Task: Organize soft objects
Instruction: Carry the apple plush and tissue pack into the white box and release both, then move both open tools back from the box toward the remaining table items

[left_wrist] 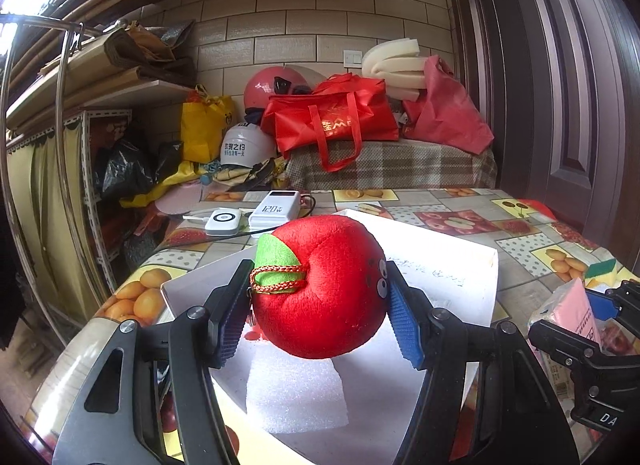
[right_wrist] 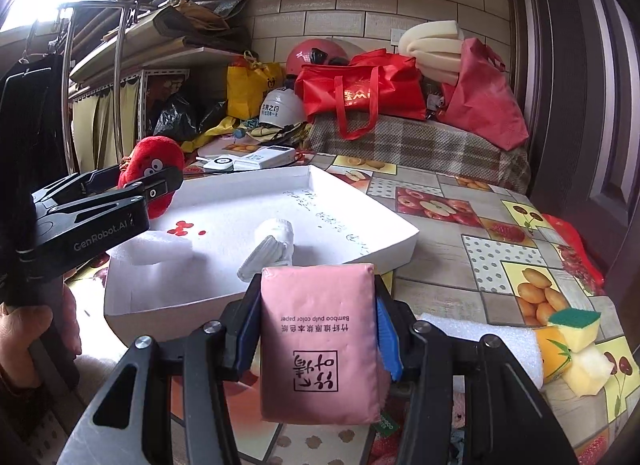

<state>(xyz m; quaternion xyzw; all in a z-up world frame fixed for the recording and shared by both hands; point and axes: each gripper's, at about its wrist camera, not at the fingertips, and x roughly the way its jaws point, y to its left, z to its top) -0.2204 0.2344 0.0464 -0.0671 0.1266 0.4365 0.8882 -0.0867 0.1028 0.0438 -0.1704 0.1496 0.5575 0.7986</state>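
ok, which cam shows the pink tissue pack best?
Right wrist: the pink tissue pack fills the centre, print readable, clamped by the right gripper. Left wrist catches only a corner of it at the right edge.

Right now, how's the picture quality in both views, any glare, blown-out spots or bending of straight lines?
Left wrist view: daylight burns out the top-left corner, the white tray glares nearly featureless, and the door frame bows from fisheye; the plush apple is sharp. Right wrist view: the same top-left glare and dark rounded corners; the print on the pink tissue pack stays readable.
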